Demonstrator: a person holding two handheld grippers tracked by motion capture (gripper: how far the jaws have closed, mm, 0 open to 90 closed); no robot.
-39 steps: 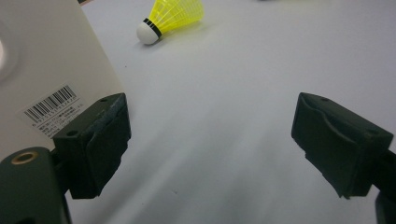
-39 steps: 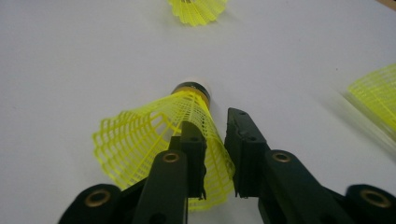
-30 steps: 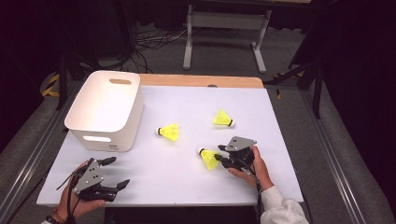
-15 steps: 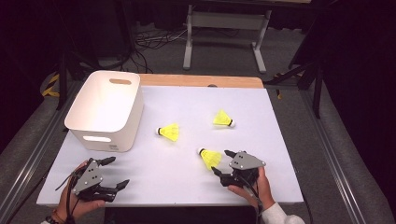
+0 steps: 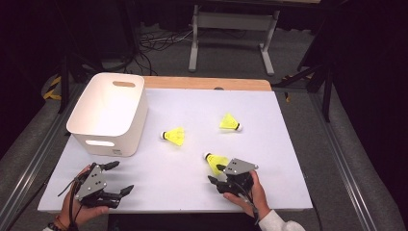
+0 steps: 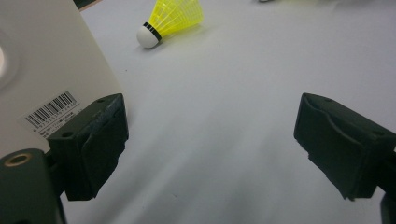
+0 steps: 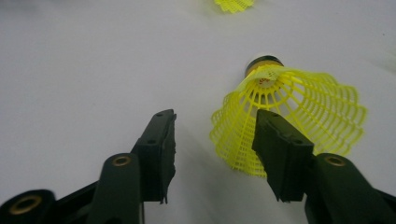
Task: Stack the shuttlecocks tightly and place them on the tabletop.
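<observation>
From the high view, a white desk [image 5: 269, 120] is seen carrying a white plastic bin [image 5: 108, 113] at its left rear, and three yellow shuttlecocks. The middle shuttlecock [image 5: 174, 136] lies just right of the bin; the far shuttlecock [image 5: 229, 122] lies well to the right of the bin; the near shuttlecock [image 5: 216, 161] lies right of the bin and nearer the front edge. The right tongs [image 5: 215, 175] are held low in the right hand [image 5: 250, 192], pointed toward the bin, their tips just beside the near shuttlecock's skirt. The left tongs [image 5: 120, 178] are gripped by the left hand [image 5: 82, 204] in front of the bin, jaws spread wide.

In the left gripper view, a barcode label [image 6: 51, 112] on the bin's wall is revealed, with the middle shuttlecock's white cork turned toward the bin. The jaws stand far apart over bare desk.

In the right gripper view, the near shuttlecock's mesh skirt [image 7: 299, 116] is seen partly behind the right-hand jaw, its dark-banded cork pointing away. The jaws have just been closing; a gap remains between them, and the skirt is not clamped.
</observation>
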